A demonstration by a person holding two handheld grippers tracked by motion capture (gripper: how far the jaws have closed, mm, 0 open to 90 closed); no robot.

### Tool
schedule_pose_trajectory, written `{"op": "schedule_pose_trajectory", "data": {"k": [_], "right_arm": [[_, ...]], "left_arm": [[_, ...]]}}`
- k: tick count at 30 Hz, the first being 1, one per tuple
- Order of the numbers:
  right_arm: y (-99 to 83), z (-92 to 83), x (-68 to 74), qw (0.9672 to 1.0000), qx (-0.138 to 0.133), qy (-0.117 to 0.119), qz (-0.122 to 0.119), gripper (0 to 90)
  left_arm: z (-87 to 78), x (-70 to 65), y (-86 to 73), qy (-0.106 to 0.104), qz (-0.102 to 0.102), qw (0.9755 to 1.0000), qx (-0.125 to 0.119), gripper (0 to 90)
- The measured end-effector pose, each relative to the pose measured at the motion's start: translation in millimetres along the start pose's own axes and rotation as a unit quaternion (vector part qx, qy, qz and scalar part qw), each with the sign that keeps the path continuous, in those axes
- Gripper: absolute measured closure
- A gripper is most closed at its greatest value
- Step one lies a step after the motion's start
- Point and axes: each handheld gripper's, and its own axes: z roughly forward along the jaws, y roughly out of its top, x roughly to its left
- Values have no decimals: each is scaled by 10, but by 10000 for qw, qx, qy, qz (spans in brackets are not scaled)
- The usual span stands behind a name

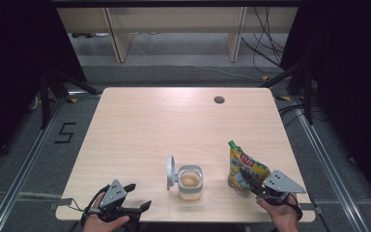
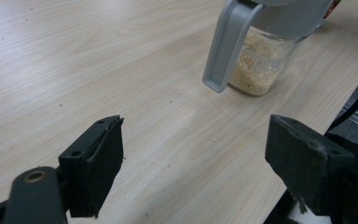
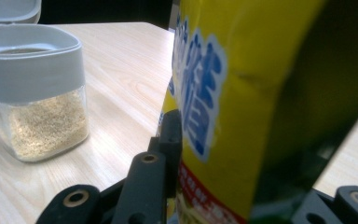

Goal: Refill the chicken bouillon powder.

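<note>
In the right gripper view the pouch (image 3: 242, 93) hid the right tool's (image 1: 252, 185) far jaw. The jar (image 1: 191, 182), lid flipped open, held pale grains. The pouch stood upright on the surface (image 1: 149, 125), clamped in the right tool; the left tool (image 2: 196, 168) gaped wide, empty.

Light wood table (image 1: 140, 125), dark round grommet (image 1: 219, 100), floor cables (image 1: 263, 41)
</note>
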Motion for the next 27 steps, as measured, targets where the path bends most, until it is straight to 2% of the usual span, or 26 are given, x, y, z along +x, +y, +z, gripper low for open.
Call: {"op": "schedule_pose_trajectory", "data": {"k": [3, 5, 6, 7, 8, 9, 10, 13, 14, 15, 16, 17, 18, 19, 20, 21, 22, 23, 24, 25, 26, 27], "right_arm": [[-12, -20, -18, 10000, 10, -19, 0, 732], [-21, -40, -19, 10000, 45, -56, 62, 726], [-24, -51, 0, 9998, 102, -22, 183, 723], [-27, -51, -9, 9999, 7, -91, 60, 720], [-28, -69, 15, 9996, 126, -42, 254, 718], [-31, -75, 5, 9997, 83, -55, 232, 715], [-33, -96, 20, 9994, 151, -68, 295, 713], [-39, -119, 13, 9997, 146, -96, 160, 704], [-40, -116, 28, 9997, 132, -42, 191, 702], [-40, -117, 21, 9998, 74, -152, 84, 698], [-38, -128, 22, 9998, 125, -141, 99, 687], [-39, -138, 50, 9993, 199, -155, 288, 667], [-36, -135, 41, 9995, 180, -92, 238, 646], [-30, -144, 27, 9997, 132, -196, 81, 634], [-31, -150, 50, 9995, 147, -193, 194, 613], [-23, -164, 47, 9996, 130, -237, 126, 575], [-18, -174, 54, 9994, 88, -255, 215, 531], [-12, -195, 67, 9990, 161, -264, 336, 512], [-10, -203, 49, 9991, 47, -346, 233, 494], [-11, -227, 78, 9984, 215, -267, 449, 461], [-19, -232, 95, 9977, 195, -282, 579, 435], [-22, -247, 94, 9976, 223, -295, 588, 416]], "left_arm": [[1, -2, 0, -3, -6, 10000, -1, 188], [2, -3, 0, -2, -9, 10000, 1, 188], [2, -2, 0, -1, -11, 10000, 1, 188], [4, -1, 0, 1, -9, 10000, -4, 188], [6, -4, -1, 0, -35, 10000, -7, 188], [6, -2, -1, -3, -19, 10000, -4, 188], [6, -3, -1, -4, -21, 10000, -5, 188], [9, -1, -1, -8, -27, 10000, -2, 188], [9, -18, -6, 21, -145, 9999, 28, 188], [22, -26, -8, -21, -220, 9998, -23, 188], [18, -27, -6, 9, -178, 9998, -7, 188], [12, -4, 0, -19, -11, 10000, 20, 188], [12, -5, 1, -19, -21, 10000, 11, 188], [9, -4, 1, 3, -14, 10000, 29, 188], [19, -7, -2, -26, -70, 10000, -18, 188], [22, -10, -8, -28, -134, 9999, -22, 188], [21, -11, -11, -7, -181, 9998, 24, 188], [21, -12, -10, 1, -171, 9998, 37, 188], [25, -12, -10, -10, -169, 9998, 44, 188], [28, -13, -10, -15, -169, 9998, 46, 188], [29, -12, -10, -18, -174, 9998, 44, 188], [26, -11, -8, 6, -164, 9998, 61, 188]]}}
